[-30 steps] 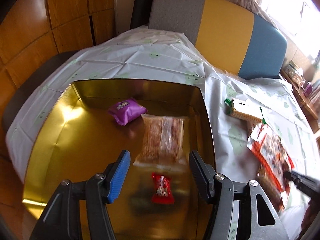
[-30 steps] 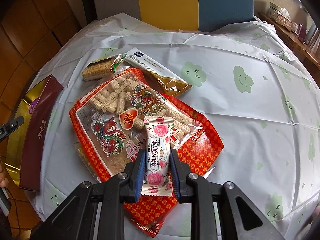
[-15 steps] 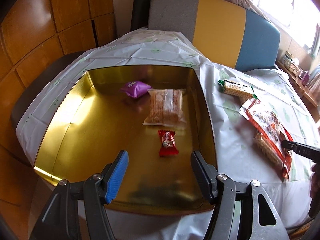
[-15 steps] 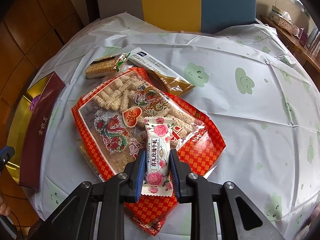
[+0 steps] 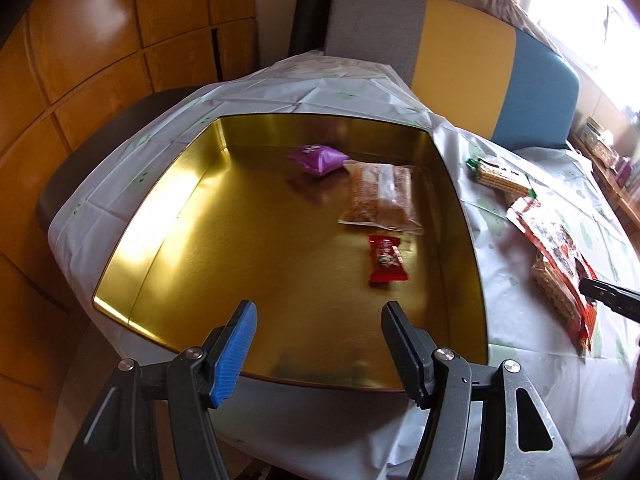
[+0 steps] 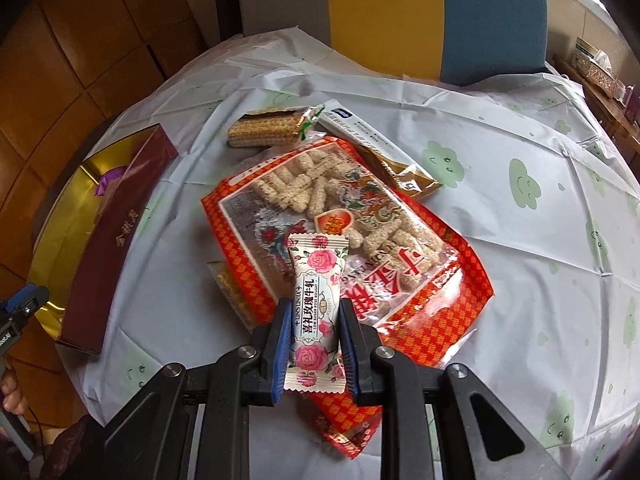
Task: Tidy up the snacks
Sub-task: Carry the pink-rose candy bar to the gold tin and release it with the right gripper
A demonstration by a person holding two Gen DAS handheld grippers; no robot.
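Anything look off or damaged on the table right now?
Nothing damaged or spilled. The loose snacks lie in an untidy overlapping heap: the big red bag sits on the white-and-gold pouch and a smaller packet, beside the gold tray.

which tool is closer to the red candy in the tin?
Left. The left tool hangs open over the tin's near edge, facing the red candy; the right tool is over the table.

Brown-ended packet (image 6: pixel 380 152) half under the red snack bag (image 6: pixel 360 240).
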